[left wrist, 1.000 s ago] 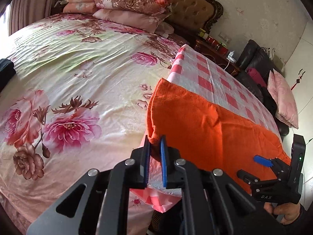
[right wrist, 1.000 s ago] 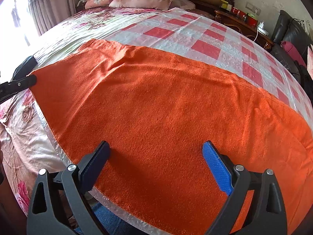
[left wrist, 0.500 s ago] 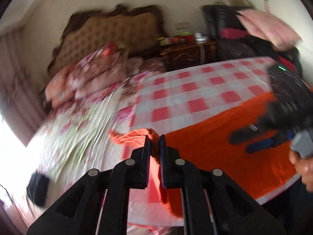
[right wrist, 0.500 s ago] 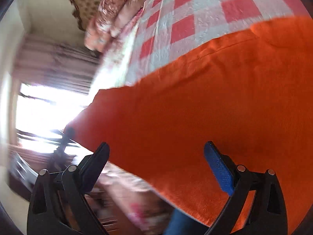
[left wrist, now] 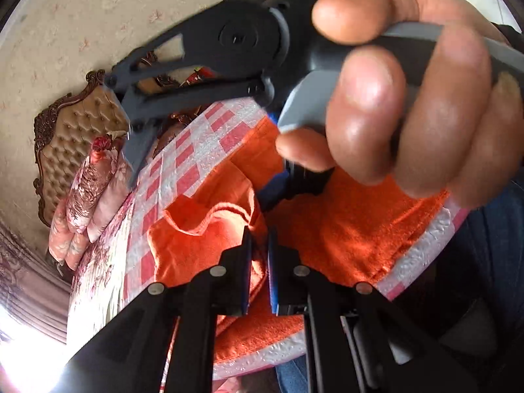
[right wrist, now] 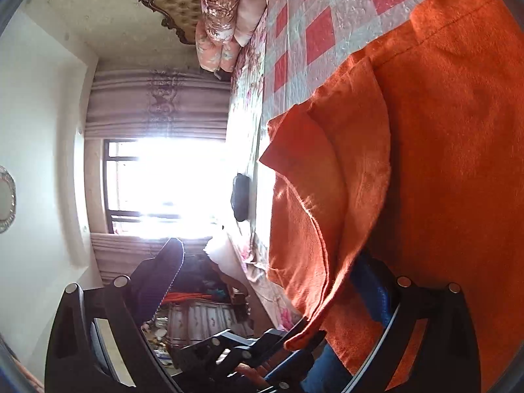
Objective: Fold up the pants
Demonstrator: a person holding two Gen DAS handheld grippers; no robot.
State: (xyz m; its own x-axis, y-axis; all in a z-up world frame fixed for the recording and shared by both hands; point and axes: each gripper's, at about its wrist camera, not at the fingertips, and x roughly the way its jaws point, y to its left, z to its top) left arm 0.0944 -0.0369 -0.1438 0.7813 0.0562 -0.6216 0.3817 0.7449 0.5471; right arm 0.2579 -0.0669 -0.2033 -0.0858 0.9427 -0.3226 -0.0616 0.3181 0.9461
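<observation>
Orange pants (left wrist: 344, 229) lie on a red-and-white checked cloth (left wrist: 203, 144) at the near edge of the bed. My left gripper (left wrist: 258, 255) is shut on a lifted end of the pants, and the fabric bunches up just ahead of its jaws. A hand (left wrist: 409, 98) holding the right gripper fills the top of the left wrist view, very close. In the right wrist view the right gripper (right wrist: 268, 252) stands wide open and rolled on its side. A folded-over flap of the pants (right wrist: 311, 196) drapes across its blue-padded finger (right wrist: 370, 281). The left gripper (right wrist: 294, 337) shows at the bottom, gripping that flap's corner.
Floral pillows (left wrist: 88, 190) and a tufted headboard (left wrist: 65, 140) stand at the head of the bed. A dark object (right wrist: 240, 196) lies on the bed's far side before a bright window (right wrist: 163, 180). A person's blue jeans (left wrist: 491, 245) press against the bed edge.
The left gripper has carried its end of the pants across towards the right gripper, laying a flap over. Both grippers have rolled sideways. The right gripper stays open.
</observation>
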